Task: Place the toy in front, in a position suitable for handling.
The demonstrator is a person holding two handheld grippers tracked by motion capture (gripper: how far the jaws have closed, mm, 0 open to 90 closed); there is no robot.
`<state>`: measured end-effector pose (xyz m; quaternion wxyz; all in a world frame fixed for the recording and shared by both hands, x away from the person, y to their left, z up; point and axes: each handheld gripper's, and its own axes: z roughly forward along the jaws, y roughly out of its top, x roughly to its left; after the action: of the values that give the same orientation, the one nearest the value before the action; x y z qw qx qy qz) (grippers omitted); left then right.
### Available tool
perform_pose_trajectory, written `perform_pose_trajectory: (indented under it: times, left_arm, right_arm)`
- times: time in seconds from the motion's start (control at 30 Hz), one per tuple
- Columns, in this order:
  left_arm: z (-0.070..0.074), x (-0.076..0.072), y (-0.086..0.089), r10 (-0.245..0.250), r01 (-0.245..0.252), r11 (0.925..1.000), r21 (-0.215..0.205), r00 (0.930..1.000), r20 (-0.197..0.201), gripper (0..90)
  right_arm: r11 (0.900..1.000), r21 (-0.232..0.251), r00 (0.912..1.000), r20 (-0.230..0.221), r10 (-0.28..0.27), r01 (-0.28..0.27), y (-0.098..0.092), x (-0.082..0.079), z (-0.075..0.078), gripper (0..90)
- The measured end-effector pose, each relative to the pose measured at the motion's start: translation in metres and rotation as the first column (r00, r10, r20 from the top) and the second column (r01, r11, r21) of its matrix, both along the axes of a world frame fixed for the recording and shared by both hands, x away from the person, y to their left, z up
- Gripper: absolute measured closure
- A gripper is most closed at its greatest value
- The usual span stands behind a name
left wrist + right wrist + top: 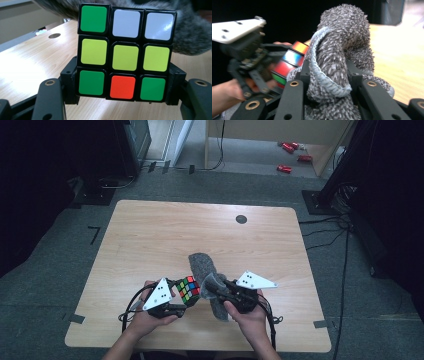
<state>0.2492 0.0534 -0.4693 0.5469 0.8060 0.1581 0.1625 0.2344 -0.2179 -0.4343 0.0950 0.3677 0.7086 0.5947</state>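
A scrambled colour cube (188, 290) is held above the wooden table (150, 235) near its front edge. My left gripper (181, 296) is shut on the cube (124, 53), its jaws clamping the cube's lower sides; the face toward the camera shows green, white, yellow and red tiles. A grey fuzzy cloth (206, 272) lies from the table's middle toward me. My right gripper (209, 289) is shut on a bunched fold of the cloth (337, 60), pressed against the cube's right side (287, 65). The left gripper (244, 57) appears blurred in the right gripper view.
A dark round hole (241, 219) sits near the table's far edge. Cables trail on the carpet at the right (325, 227), and red objects (290, 150) lie on the floor beyond the table. Dark stands flank the table at both far corners.
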Motion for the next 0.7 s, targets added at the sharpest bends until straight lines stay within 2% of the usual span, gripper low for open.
perform_pose_trajectory:
  times: [0.03,0.1,0.17,0.27,0.33,0.37,0.5,0.6,0.7]
  left_arm:
    - [-0.001,0.000,-0.001,0.006,-0.006,0.9999,0.009,1.0000,-0.001,34.2]
    - [-0.003,0.000,-0.003,0.010,-0.010,0.9996,0.026,0.9999,-0.003,34.2]
    - [-0.004,0.000,-0.005,0.010,-0.010,0.9990,0.045,0.9999,0.004,34.2]
    - [-0.003,-0.001,-0.004,0.001,-0.001,0.9997,0.026,1.0000,0.004,34.2]
    - [-0.001,-0.001,-0.002,-0.007,0.007,1.0000,-0.004,1.0000,0.003,34.2]
    - [0.000,-0.001,-0.001,-0.003,0.003,0.9999,-0.010,1.0000,0.003,34.2]
    - [-0.001,0.001,0.001,0.006,-0.006,0.9999,-0.008,1.0000,-0.004,34.2]
    - [-0.003,0.002,-0.002,0.012,-0.012,0.9999,0.005,0.9998,-0.017,34.2]
    - [-0.004,0.001,-0.004,0.008,-0.008,0.9999,0.011,0.9997,-0.024,34.2]
  right_arm:
    - [1.000,-0.004,1.0000,-0.008,-0.001,0.001,-0.001,0.001,-0.001,68.1]
    - [1.000,-0.007,0.9999,0.004,0.015,-0.015,0.004,-0.002,0.001,68.0]
    - [0.998,-0.007,0.9973,0.037,0.064,-0.064,0.014,-0.008,0.005,67.8]
    - [0.995,-0.024,0.9926,0.071,0.099,-0.097,0.025,-0.014,0.010,67.3]
    - [0.994,0.036,0.9940,0.036,0.104,-0.105,0.018,-0.010,0.008,67.0]
    - [0.995,0.052,0.9959,0.023,0.088,-0.089,0.013,-0.006,0.006,67.1]
    - [0.999,0.032,0.9995,-0.024,0.022,-0.021,0.001,0.001,-0.002,67.5]
    - [1.000,0.000,0.9996,0.017,0.023,-0.023,0.010,-0.006,0.002,67.6]
    - [0.997,-0.010,0.9957,0.060,0.071,-0.070,0.022,-0.013,0.007,67.3]
